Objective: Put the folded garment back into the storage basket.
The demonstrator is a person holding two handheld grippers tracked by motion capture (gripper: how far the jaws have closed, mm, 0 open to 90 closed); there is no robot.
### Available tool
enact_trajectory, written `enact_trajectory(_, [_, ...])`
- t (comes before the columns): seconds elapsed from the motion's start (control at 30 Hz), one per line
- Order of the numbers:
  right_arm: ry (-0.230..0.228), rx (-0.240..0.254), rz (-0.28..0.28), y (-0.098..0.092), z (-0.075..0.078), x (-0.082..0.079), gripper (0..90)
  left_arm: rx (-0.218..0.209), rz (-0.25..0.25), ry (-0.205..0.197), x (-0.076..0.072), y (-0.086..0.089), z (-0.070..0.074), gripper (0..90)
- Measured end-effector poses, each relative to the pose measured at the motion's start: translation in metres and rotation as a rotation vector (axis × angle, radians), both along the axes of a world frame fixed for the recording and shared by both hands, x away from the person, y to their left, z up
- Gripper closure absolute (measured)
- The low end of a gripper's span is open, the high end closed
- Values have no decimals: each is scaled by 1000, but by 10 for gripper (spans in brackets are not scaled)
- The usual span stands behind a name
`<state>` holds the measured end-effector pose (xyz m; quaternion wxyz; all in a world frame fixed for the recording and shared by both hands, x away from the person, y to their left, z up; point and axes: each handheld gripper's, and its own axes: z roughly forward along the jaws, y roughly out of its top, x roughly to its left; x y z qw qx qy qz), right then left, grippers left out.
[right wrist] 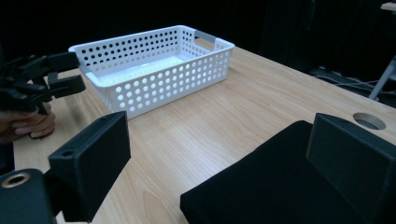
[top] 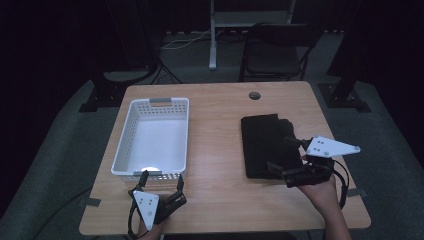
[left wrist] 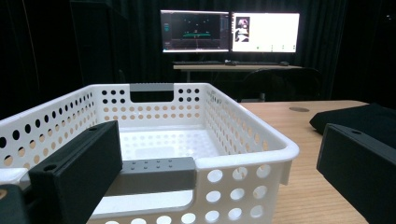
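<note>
Left gripper [top: 161, 181]: we see jaws apart, nothing btwn them, at the near short end of the white basket [top: 131, 131], just off its rim.
Right gripper [top: 282, 156]: jaws wide apart, over the near right edge of the black folded cloth [top: 262, 142]; can't tell if touching.
Cloth: we find it flat on the wooden table [top: 215, 150], right of centre, well apart from basket.
Basket: left half of table, grey handles [left wrist: 156, 169] at both short ends.
</note>
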<state>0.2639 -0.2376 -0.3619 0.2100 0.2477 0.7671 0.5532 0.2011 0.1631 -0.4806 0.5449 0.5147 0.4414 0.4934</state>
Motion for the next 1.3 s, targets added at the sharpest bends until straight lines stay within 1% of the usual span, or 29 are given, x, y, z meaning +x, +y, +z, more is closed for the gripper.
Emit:
enact_trajectory(0.13, [8, 5, -31, -4, 2, 6, 59, 0, 0, 1, 0, 0, 0, 13])
enact_trajectory(0.2, [6, 8, -35, -6, 2, 10, 59, 2, 0, 2, 0, 0, 0, 13])
enact_trajectory(0.27, [-5, 11, -50, -7, 3, 12, 59, 2, 0, 2, 0, 0, 0, 13])
enact_trajectory(0.37, [-2, -2, -69, -8, 3, 18, 59, 2, 0, 2, 0, 0, 0, 13])
enact_trajectory(0.43, [8, -14, -88, -9, 2, 24, 59, 2, 0, 2, 0, 0, 0, 13])
enact_trajectory(0.5, [24, -18, -99, -10, 2, 30, 59, 1, 0, 1, 0, 0, 0, 13])
enact_trajectory(0.63, [39, -24, -130, -13, 0, 42, 59, 1, 0, 1, 0, 0, 0, 13])
enact_trajectory(0.83, [81, -23, -148, -17, -4, 57, 59, 1, -1, 1, 0, 0, 0, 13])
enact_trajectory(0.9, [94, -30, -161, -18, -6, 61, 59, 1, -1, 0, 0, 0, 0, 13])
enact_trajectory(0.93, [94, -32, -178, -18, -8, 64, 59, 1, -1, 0, 0, 0, 0, 13])
enact_trajectory(1.0, [112, -12, -189, -20, -11, 69, 59, 0, -1, -1, 0, 0, 0, 13])
enact_trajectory(1.07, [122, -27, -216, -21, -15, 75, 60, 1, -1, 0, 0, 0, 0, 13])
enact_trajectory(1.17, [150, -33, -237, -23, -20, 85, 60, 0, -1, -1, 0, 0, 0, 13])
enact_trajectory(1.3, [192, -54, -264, -25, -29, 98, 59, 0, -1, -1, 0, 0, 0, 13])
